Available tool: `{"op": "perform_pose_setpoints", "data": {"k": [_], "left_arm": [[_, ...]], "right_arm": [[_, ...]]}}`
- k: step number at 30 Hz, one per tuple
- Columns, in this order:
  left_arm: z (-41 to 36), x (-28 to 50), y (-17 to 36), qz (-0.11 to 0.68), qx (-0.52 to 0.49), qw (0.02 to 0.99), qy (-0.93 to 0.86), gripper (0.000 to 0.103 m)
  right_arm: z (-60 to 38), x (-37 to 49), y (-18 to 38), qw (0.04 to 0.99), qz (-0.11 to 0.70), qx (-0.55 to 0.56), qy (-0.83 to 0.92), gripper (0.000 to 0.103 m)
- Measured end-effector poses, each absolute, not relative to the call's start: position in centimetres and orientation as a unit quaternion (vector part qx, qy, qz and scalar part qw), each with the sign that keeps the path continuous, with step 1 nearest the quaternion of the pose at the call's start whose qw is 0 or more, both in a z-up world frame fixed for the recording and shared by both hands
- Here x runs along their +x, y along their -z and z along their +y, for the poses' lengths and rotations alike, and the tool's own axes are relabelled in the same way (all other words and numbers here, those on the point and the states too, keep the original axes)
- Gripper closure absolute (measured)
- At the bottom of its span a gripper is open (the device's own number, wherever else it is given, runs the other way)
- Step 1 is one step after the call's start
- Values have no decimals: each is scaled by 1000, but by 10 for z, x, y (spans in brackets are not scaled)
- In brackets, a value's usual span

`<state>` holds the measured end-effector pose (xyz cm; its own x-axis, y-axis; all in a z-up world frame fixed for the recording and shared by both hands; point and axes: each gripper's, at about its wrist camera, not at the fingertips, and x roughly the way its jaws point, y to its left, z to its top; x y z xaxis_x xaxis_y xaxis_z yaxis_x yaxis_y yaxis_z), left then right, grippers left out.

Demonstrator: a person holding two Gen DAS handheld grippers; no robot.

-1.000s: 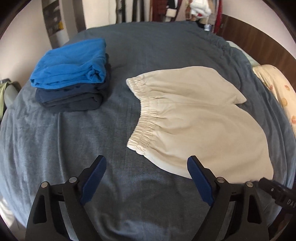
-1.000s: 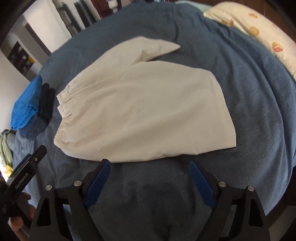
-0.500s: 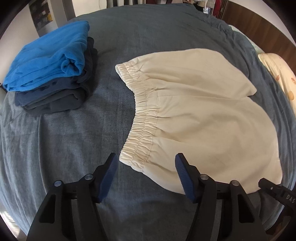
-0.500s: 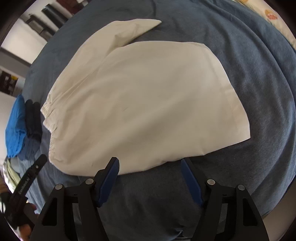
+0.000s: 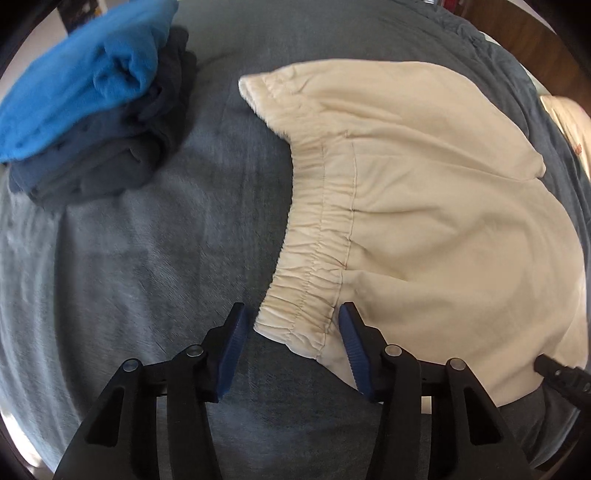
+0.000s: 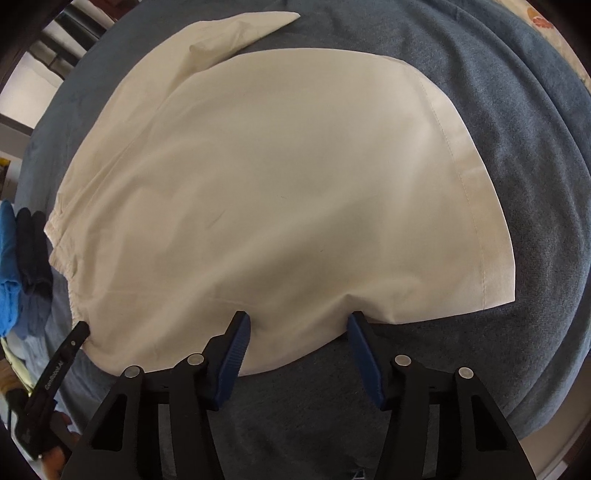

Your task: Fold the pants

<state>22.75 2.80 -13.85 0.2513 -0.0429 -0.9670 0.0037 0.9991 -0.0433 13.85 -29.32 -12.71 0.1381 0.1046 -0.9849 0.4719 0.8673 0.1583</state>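
Observation:
Cream shorts lie flat on the blue-grey bed cover, elastic waistband to the left, one leg folded over the other. My left gripper points down at the near waistband corner, which sits between its closing jaws; the blue pads do not press it. In the right wrist view the shorts fill the frame. My right gripper straddles their near edge close to the leg hem, jaws closing, with cloth between them and a slight pucker by the right pad.
A folded pile, bright blue garment on dark ones, sits at the far left of the bed. A patterned pillow and wooden headboard lie at the right. The left gripper's body shows in the right view.
Both grippers have come down toward the shorts' near edge and their jaws have narrowed. The waistband corner and the leg-side edge now sit between the pads.

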Motion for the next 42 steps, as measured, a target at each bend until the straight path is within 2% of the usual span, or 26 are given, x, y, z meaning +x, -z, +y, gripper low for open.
{"op": "perform_pose_setpoints", "data": {"k": [3, 6, 8, 10, 16, 21, 25, 27, 28, 29, 42], "left_arm": [[30, 230, 146, 625, -28, 780, 16, 53], [33, 233, 146, 636, -38, 770, 21, 58], [35, 233, 142, 639, -37, 768, 21, 60], [36, 231, 135, 642, -30, 766, 21, 62], [34, 220, 92, 631, -1, 775, 27, 65], [32, 221, 60, 622, 2, 783, 30, 65], [27, 212, 47, 612, 20, 790, 30, 65], [23, 217, 52, 614, 22, 789, 27, 65], [23, 215, 54, 617, 26, 786, 24, 65], [17, 221, 59, 618, 30, 785, 23, 65], [-5, 222, 81, 616, 91, 782, 11, 65]], "right_arm": [[-293, 143, 131, 717, 650, 216, 130, 54], [-288, 148, 135, 716, 656, 199, 134, 65], [-284, 153, 134, 717, 659, 186, 132, 84], [-281, 158, 129, 720, 660, 173, 127, 92], [-276, 175, 93, 745, 642, 143, 110, 98], [-270, 179, 53, 762, 627, 131, 98, 98], [-305, 159, 51, 747, 638, 167, 90, 98], [-314, 142, 60, 731, 646, 197, 96, 89], [-317, 136, 67, 727, 646, 210, 101, 73], [-319, 133, 73, 724, 644, 222, 109, 62], [-333, 111, 144, 673, 643, 337, 139, 61]]}}
